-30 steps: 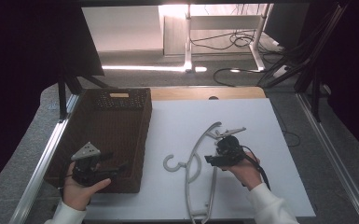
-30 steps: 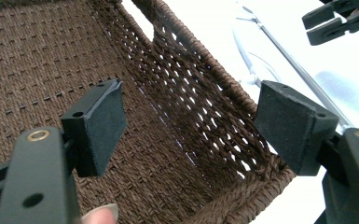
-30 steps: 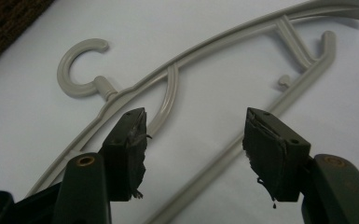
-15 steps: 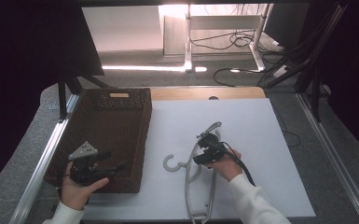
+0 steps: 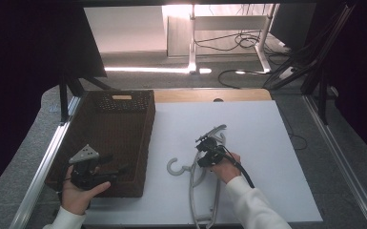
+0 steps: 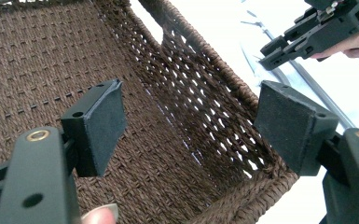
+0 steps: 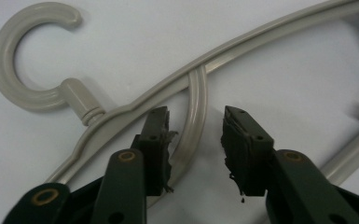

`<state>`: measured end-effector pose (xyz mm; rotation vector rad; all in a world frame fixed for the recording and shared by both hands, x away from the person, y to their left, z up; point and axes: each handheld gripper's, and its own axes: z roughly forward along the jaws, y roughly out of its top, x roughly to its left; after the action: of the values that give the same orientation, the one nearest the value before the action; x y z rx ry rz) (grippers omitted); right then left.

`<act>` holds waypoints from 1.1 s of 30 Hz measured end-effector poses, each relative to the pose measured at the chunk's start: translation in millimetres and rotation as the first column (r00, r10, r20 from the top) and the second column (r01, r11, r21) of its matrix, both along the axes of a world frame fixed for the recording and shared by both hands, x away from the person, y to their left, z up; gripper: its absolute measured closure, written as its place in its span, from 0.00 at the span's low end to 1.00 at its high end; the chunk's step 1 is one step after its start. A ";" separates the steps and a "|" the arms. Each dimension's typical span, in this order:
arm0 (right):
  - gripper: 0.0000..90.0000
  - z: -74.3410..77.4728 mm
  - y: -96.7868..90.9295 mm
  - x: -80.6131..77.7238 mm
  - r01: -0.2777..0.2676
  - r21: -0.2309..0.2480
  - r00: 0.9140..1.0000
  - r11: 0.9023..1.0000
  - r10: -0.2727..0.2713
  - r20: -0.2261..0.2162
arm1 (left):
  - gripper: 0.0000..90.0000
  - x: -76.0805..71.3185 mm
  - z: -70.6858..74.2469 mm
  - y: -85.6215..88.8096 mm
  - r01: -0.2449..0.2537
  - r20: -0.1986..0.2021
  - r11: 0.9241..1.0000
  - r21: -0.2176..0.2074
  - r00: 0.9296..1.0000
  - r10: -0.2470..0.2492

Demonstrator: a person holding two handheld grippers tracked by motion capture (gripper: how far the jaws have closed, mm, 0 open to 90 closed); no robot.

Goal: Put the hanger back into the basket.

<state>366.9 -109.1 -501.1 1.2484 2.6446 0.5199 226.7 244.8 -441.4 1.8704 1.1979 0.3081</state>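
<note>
A grey plastic hanger (image 5: 191, 182) lies flat on the white table top, its hook (image 5: 173, 166) pointing left. My right gripper (image 5: 201, 153) is down on it just right of the hook. In the right gripper view the jaws straddle a curved inner bar of the hanger (image 7: 196, 95). They have just been closing; one pad (image 7: 157, 140) is at the bar, while a gap remains on the other side. My left gripper (image 5: 116, 163) hovers open over the near end of the brown woven basket (image 5: 147, 138), with nothing between its pads (image 6: 103, 122).
The basket wall (image 6: 205, 102) stands between the left gripper and the hanger. The white table top (image 5: 267, 143) stretches to the right and back of the hanger. Metal rails run along both table sides, and cables lie on the floor beyond.
The right gripper has moved left and down along the hanger toward its hook, and its jaws have narrowed around the inner bar. The left gripper has stayed over the basket.
</note>
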 end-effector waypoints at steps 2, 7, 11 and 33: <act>0.75 -1.0 1.8 0.1 0.014 -0.013 1.000 1.000 -0.013 0.010 | 0.26 0.3 -0.1 0.1 0.001 -0.001 1.000 0.001 1.000 -0.001; 0.84 -1.4 4.4 -0.2 0.017 -0.017 1.000 1.000 -0.017 0.015 | 0.26 0.5 -0.4 -0.1 -0.001 -0.002 1.000 0.003 1.000 0.001; 0.86 -1.0 6.2 0.5 0.039 -0.021 0.999 0.999 -0.038 0.007 | 0.26 0.2 -0.1 -0.1 -0.002 0.000 1.000 0.001 1.000 0.002; 0.90 11.9 -12.3 0.3 0.003 0.099 0.999 0.995 -0.008 0.049 | 0.27 0.7 -1.1 1.4 -0.011 -0.003 1.000 0.006 1.000 0.011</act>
<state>367.2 -121.3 -489.2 1.2526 2.6021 0.6791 227.5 246.2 -442.5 1.8707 1.2115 0.3154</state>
